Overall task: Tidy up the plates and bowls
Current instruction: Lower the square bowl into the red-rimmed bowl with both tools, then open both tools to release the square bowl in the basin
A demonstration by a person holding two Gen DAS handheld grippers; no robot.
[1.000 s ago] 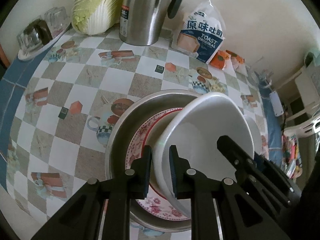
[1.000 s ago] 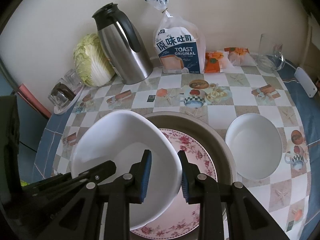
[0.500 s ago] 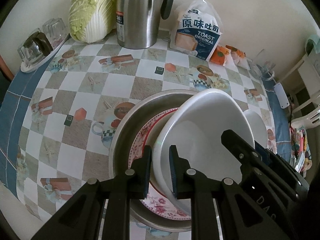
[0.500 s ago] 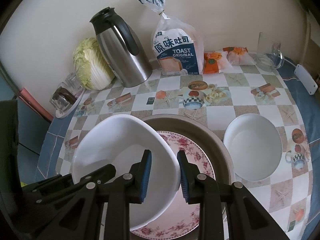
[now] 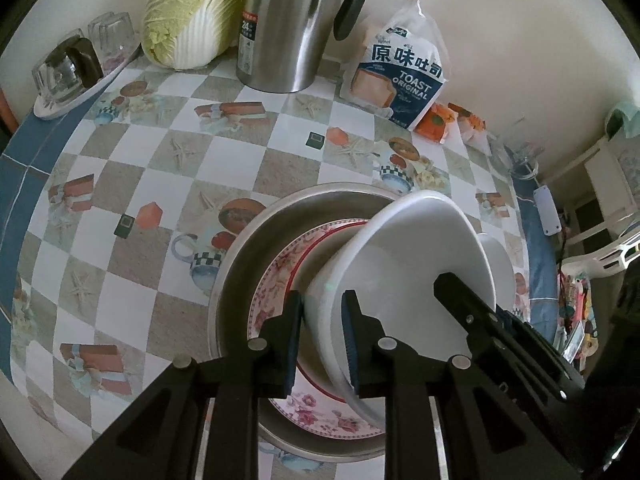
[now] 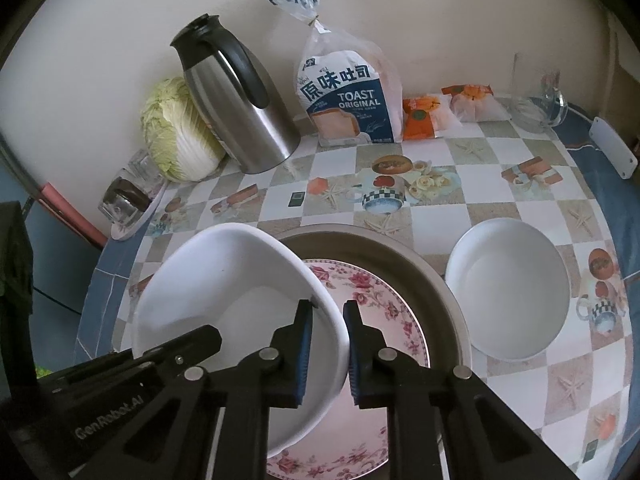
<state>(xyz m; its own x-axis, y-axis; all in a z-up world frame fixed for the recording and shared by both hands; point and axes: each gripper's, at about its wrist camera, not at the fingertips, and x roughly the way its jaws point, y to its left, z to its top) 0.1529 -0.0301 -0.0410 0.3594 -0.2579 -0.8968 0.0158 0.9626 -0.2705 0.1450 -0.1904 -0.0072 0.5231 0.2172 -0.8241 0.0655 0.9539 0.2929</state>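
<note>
Left gripper (image 5: 322,328): jaws opening, white bowl (image 5: 416,264) rim between the pads.
Right gripper (image 6: 328,340): jaws closing, pinching the opposite rim.
Bowl: tilted over the floral plate (image 6: 380,312) in the metal basin (image 6: 420,264).
Second bowl (image 6: 508,288): on the table, right of the right gripper.

Right gripper (image 6: 326,346) closing on white bowl (image 6: 224,280) rim.
</note>
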